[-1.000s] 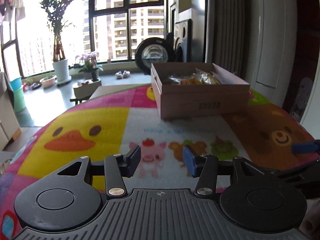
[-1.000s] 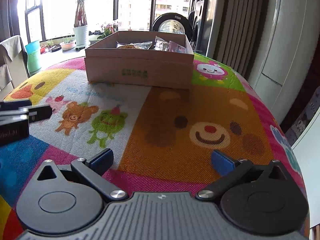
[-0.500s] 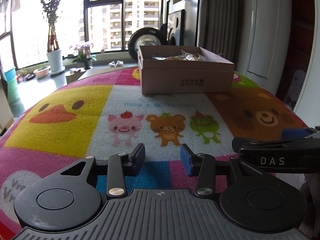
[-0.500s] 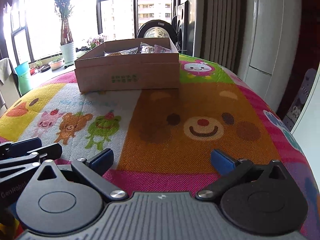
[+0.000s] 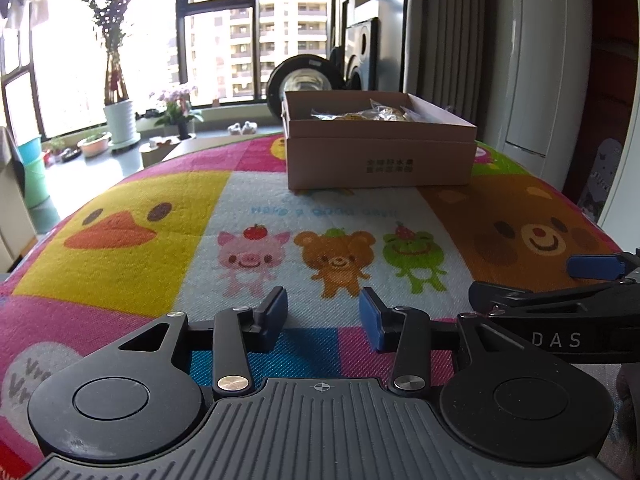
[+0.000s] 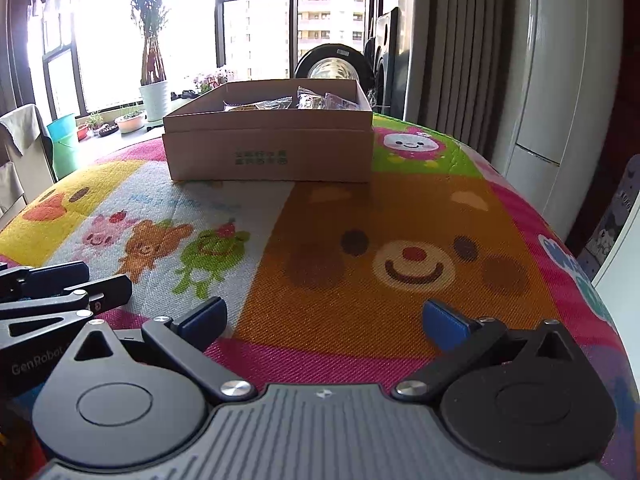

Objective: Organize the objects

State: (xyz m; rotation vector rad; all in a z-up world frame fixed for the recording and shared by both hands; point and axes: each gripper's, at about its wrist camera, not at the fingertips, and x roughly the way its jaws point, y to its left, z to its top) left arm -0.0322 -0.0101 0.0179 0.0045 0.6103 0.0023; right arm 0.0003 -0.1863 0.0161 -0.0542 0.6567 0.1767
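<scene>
Hovering low at near edge, both grippers spread, pinching nothing: left gripper, right gripper. Facing cardboard box far ahead, long side across, looking roughly equidistant.

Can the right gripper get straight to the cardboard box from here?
Probably yes: the right gripper is open and empty, and only bare cartoon mat lies between it and the cardboard box.

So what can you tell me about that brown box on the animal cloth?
The cardboard box is shallow, rectangular and open on top, plain brown with small dark printed characters on its near side. A seam runs along the side near the rim. It sits flat at the far end of the colourful cartoon cloth, beyond the little animals. Shiny wrapped packets lie inside; what they hold is unclear. Neither gripper touches it.
</scene>
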